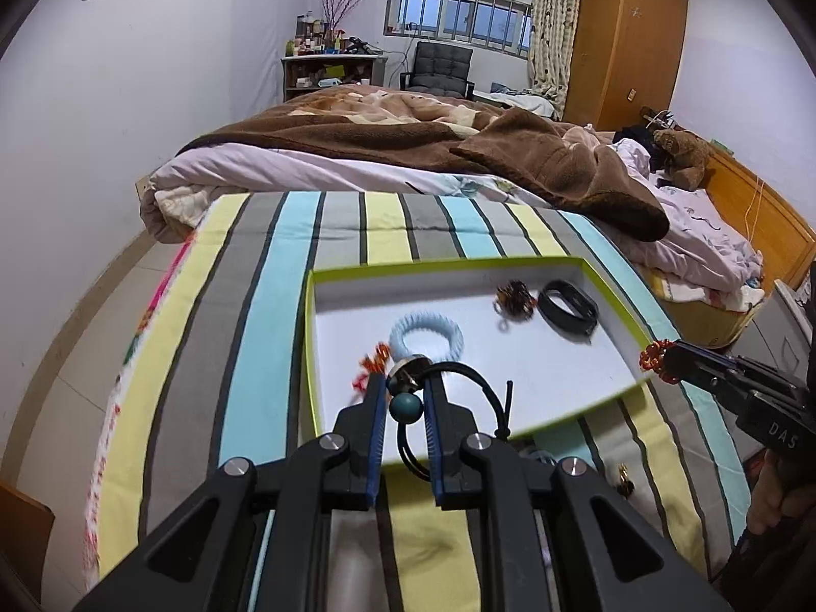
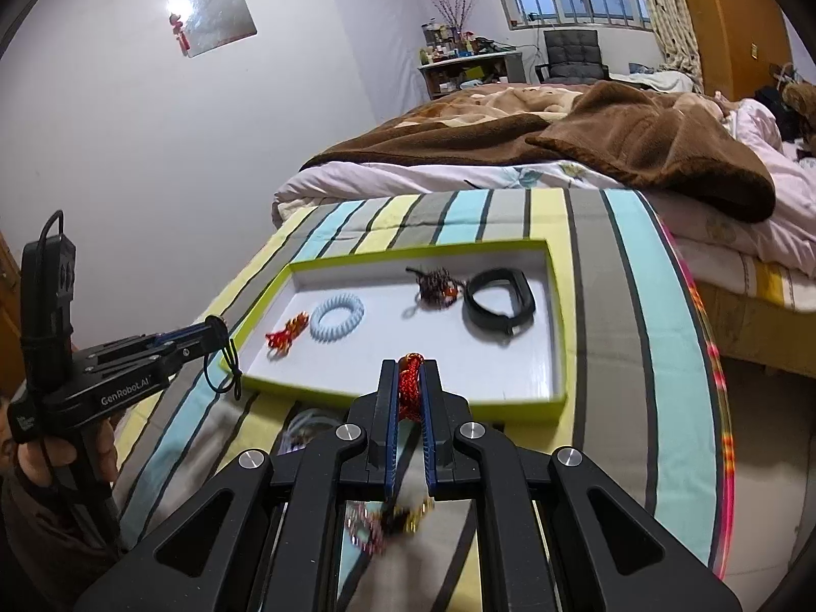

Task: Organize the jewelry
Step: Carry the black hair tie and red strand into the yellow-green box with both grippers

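Both grippers are loaded and hang at the near rim of the green-edged tray (image 2: 556, 306), which lies on the striped blanket (image 2: 637, 306) with its long axis running left to right across both views. The left gripper (image 1: 405, 387) is clenched on a black cord necklace (image 1: 479, 382) with a teal bead and a metal pendant at the fingertips, the cord looping out to the right over the tray's near-left corner. The right gripper (image 2: 409, 372) is clamped on a red braided cord bracelet (image 2: 409, 382), its tip just over the middle of the near rim. Inside already lie a small red knotted charm (image 2: 285, 336), a pale blue coil bracelet (image 2: 336, 324), a dark beaded piece (image 2: 433, 283) and a black wristband (image 2: 497, 301). The bare white floor lies straight ahead of the right gripper, between the coil bracelet and the wristband, so that hand probably has the shorter, clearer way in; the left would have to set down close beside the red charm. More pieces lie blurred on the blanket below the right gripper.
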